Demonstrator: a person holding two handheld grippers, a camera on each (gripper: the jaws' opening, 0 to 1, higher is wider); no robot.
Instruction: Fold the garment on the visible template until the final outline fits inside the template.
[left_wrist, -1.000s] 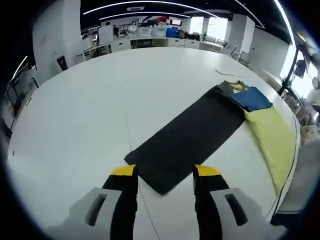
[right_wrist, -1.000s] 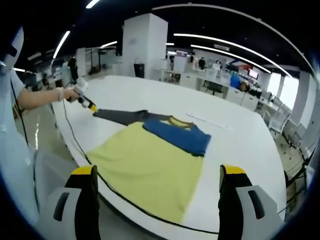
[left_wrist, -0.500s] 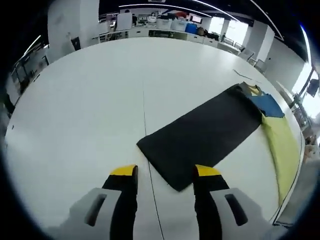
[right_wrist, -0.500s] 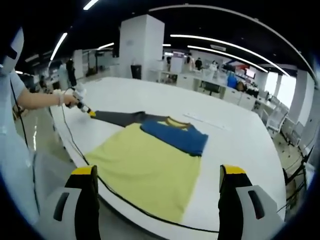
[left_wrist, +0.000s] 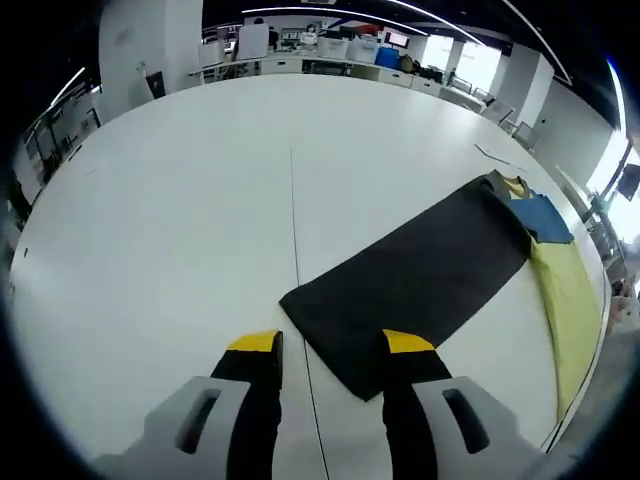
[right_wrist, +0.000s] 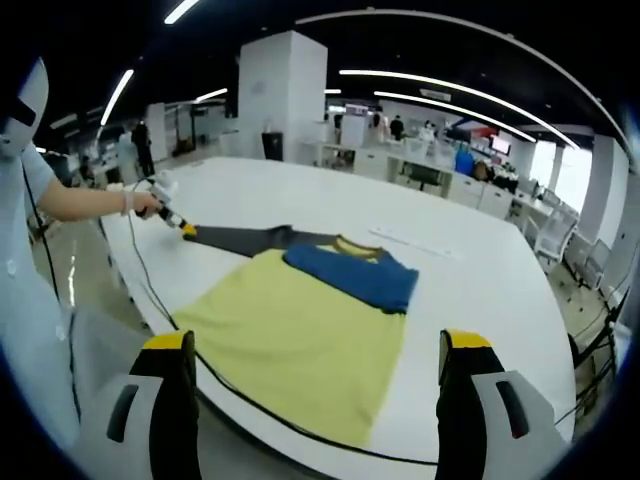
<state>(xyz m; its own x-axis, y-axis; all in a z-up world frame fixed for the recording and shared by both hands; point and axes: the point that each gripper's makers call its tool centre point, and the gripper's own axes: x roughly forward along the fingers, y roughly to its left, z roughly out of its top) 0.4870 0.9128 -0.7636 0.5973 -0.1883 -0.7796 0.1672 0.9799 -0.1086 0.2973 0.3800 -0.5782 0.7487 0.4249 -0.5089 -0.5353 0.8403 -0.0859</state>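
The left gripper has its jaws apart over the near corner of the dark sleeve. The right gripper is open wide too, off the table edge. The yellow and blue shirt lies flat on the table.

The left gripper points forward with its yellow-tipped jaws apart and nothing between them. In the right gripper view it is seen far off to the left, held in the person's hand at the end of an outstretched bare forearm. The right gripper has its jaws spread wide, clasping nothing.
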